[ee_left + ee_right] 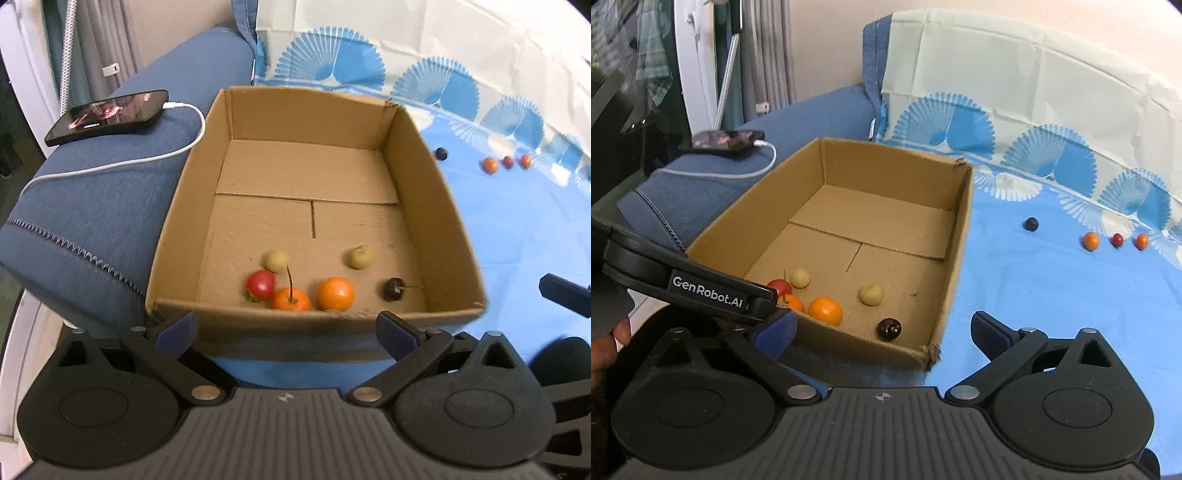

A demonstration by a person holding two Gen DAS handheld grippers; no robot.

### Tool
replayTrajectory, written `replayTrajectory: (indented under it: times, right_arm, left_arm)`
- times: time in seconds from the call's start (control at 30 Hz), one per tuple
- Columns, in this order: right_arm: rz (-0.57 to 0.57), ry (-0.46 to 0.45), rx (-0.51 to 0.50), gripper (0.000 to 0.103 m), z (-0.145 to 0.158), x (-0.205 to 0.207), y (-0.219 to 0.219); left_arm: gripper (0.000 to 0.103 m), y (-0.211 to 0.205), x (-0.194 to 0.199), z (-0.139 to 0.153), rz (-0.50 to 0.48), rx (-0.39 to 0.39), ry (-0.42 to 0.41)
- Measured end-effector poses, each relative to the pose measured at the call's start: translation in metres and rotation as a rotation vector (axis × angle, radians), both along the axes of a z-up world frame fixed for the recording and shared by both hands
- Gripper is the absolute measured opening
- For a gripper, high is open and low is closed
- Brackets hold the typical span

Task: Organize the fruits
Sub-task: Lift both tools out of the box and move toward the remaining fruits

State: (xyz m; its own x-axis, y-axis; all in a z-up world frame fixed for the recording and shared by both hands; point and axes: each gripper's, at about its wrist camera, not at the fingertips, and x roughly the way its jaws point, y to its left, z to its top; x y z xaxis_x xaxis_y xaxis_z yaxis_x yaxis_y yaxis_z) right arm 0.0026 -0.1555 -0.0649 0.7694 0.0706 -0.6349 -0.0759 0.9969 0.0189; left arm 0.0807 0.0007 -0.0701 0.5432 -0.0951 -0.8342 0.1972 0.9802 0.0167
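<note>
An open cardboard box (410,147) (960,229) sits on the blue cloth. Near its front wall lie several small fruits: a red one (260,284), two orange ones (335,293) (825,310), two pale yellow ones (361,257) (871,294) and a dark one (393,289) (889,328). Further right on the cloth lie a dark fruit (1031,223), an orange one (1091,240), a red one (1117,239) and another orange one (1141,241). My left gripper (286,326) stands open before the box's front wall, holding nothing. My right gripper (882,328) is open and bare at the box's near right corner.
A blue sofa arm (110,206) left of the box bears a phone (107,116) on a white charging cable (147,158). The patterned cloth (1071,295) spreads to the right and climbs the backrest. A hand (609,343) shows at the far left edge.
</note>
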Motion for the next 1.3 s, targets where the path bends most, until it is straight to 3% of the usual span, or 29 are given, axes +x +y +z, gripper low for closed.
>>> replayTrajectory:
  times: [0.57,1.3]
  right_arm:
    - [-0.027,-0.118,-0.034,0.101,0.019,-0.066,-0.008]
    - [-0.039,-0.184,-0.026,0.102,0.030,-0.094,-0.008]
  left_arm:
    - [0.103,-0.016,-0.072,0.029,0.025,-0.017,-0.117]
    - [0.103,-0.015,-0.094,0.046,0.017,-0.019,-0.175]
